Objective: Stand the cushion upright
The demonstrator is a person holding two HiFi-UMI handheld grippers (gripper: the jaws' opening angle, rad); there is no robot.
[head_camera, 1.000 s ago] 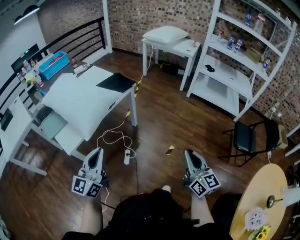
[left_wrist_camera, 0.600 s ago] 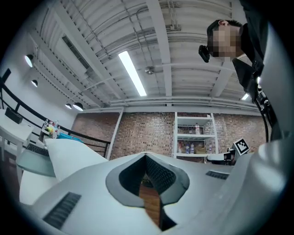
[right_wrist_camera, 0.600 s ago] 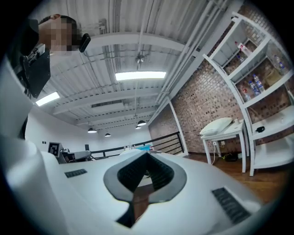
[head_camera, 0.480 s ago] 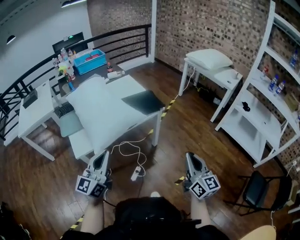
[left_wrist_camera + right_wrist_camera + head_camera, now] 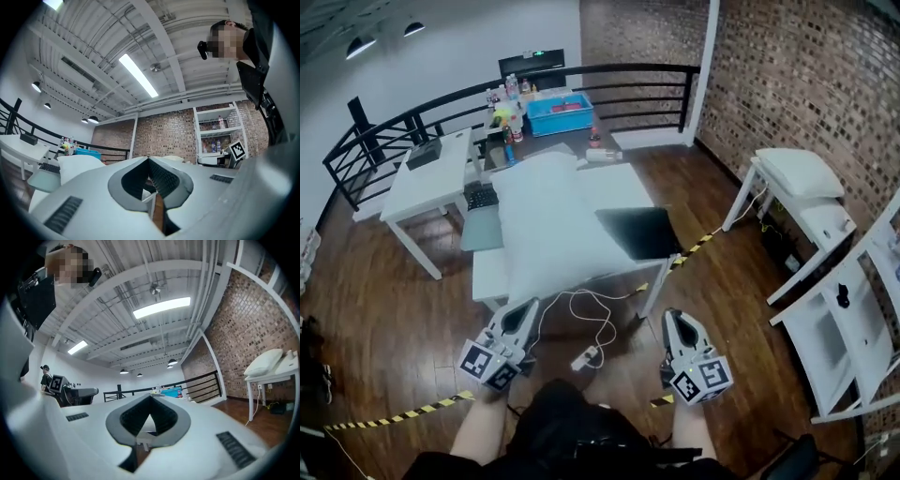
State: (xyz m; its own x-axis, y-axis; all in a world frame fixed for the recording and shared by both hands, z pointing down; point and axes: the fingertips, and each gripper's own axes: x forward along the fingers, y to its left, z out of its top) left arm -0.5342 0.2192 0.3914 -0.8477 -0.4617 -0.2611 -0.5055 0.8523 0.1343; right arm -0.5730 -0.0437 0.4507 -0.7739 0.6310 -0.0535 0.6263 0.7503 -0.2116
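White cushion lies flat on the worktop, not stood up yet; left gripper and right gripper have fingers shut, empty.

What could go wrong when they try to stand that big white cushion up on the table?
1. A white cable hangs off the table at its front edge to a power strip on the floor, just ahead of the person; a foot might snag it.
2. A dark flat item lies beside the cushion at the table's corner; lifting the cushion might shove it off.
3. Bottles stand beyond its far end and could get knocked.
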